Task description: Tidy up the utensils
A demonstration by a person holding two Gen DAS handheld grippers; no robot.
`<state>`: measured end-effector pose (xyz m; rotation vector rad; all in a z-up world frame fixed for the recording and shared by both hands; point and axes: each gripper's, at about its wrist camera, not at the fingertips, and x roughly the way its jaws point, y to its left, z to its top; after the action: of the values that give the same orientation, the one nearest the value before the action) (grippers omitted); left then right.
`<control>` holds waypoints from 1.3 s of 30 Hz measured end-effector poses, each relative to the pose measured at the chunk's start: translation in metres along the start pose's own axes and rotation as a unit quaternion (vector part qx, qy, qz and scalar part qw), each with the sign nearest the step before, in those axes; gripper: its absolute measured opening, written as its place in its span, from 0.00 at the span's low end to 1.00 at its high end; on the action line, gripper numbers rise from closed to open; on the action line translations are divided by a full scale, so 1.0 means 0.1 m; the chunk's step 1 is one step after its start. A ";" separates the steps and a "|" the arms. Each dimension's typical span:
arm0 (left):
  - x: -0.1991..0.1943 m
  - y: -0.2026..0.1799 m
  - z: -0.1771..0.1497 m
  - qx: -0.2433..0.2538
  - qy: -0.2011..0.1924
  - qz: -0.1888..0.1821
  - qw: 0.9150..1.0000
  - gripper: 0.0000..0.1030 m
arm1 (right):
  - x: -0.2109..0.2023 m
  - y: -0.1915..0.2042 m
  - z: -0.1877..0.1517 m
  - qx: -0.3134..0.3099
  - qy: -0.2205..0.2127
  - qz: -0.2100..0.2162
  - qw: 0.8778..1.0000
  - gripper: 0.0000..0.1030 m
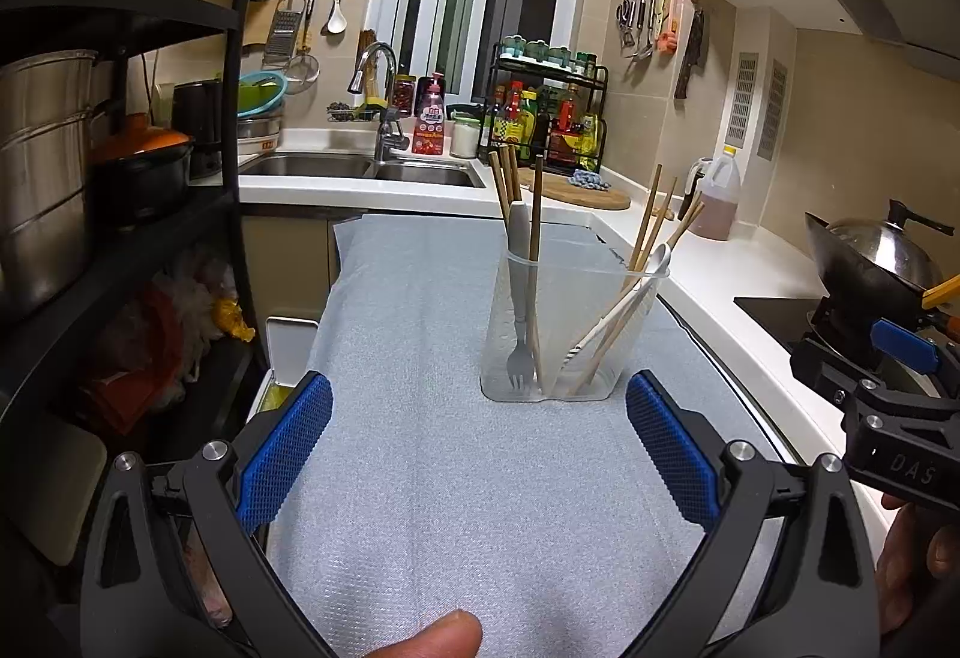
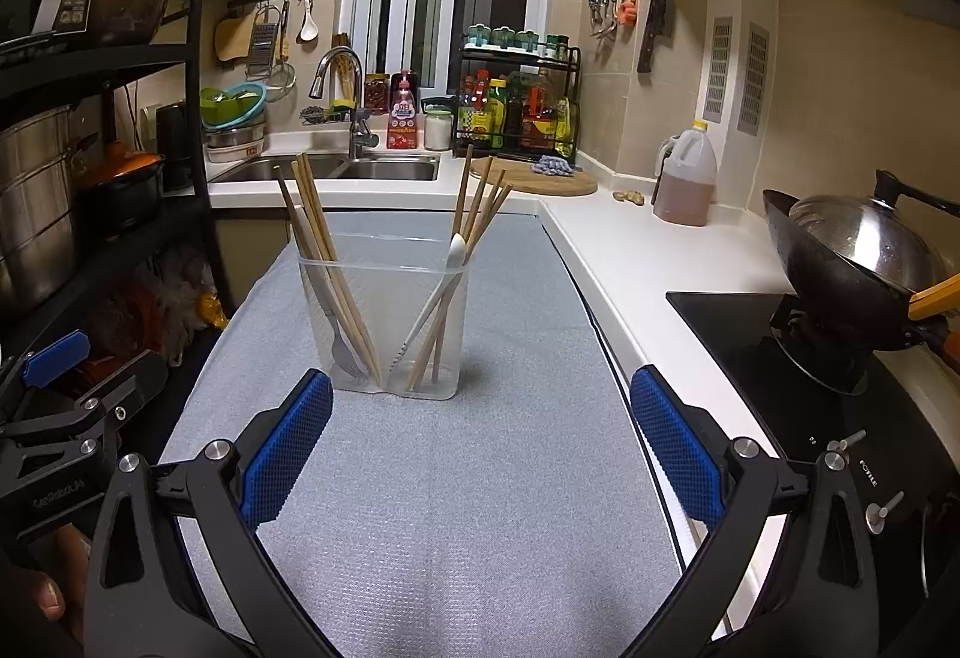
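A clear plastic utensil holder (image 1: 570, 322) (image 2: 384, 316) with two compartments stands on the grey mat (image 1: 456, 478) (image 2: 456, 478). Its left compartment holds a fork (image 1: 519, 322) (image 2: 336, 328) and several wooden chopsticks (image 2: 327, 262). Its right compartment holds a white spoon (image 1: 624, 298) (image 2: 438, 292) and more chopsticks (image 2: 474, 226). My left gripper (image 1: 479, 400) is open and empty, just short of the holder. My right gripper (image 2: 480, 400) is open and empty, also just short of it.
A black shelf with pots (image 1: 72, 166) stands on the left. A wok on a hob (image 2: 852, 250) sits on the right. An oil jug (image 2: 687, 172), a cutting board (image 2: 534, 178), a sauce rack (image 2: 516, 106) and the sink (image 2: 336, 169) lie beyond.
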<state>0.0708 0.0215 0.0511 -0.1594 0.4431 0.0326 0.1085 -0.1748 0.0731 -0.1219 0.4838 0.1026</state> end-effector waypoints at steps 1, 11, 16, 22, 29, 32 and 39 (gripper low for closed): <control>0.00 0.00 0.00 0.001 0.000 0.000 1.000 0.93 | 0.00 0.00 0.00 -0.001 0.000 0.000 1.000 0.95; -0.03 0.02 0.02 0.003 -0.004 -0.003 1.000 0.93 | -0.02 0.02 0.01 -0.001 0.000 0.000 1.000 0.95; -0.02 0.00 0.03 0.006 -0.004 -0.005 1.000 0.93 | -0.03 0.04 0.03 -0.006 -0.001 0.000 1.000 0.95; -0.03 0.00 0.01 0.007 -0.005 -0.006 1.000 0.93 | -0.04 0.04 0.03 -0.003 -0.001 -0.002 1.000 0.95; -0.03 -0.01 0.01 0.008 -0.005 -0.007 1.000 0.93 | -0.05 0.02 0.04 -0.001 -0.001 -0.002 1.000 0.95; -0.02 -0.01 0.01 0.009 -0.006 -0.008 1.000 0.93 | -0.05 0.02 0.04 0.000 -0.001 -0.002 1.000 0.95; -0.02 0.00 0.00 0.010 -0.008 -0.011 1.000 0.93 | -0.05 0.02 0.04 0.000 -0.001 -0.001 1.000 0.95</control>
<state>0.0688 0.0217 0.0517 -0.1444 0.4249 0.0078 0.1056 -0.1729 0.0789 -0.1233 0.4819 0.0999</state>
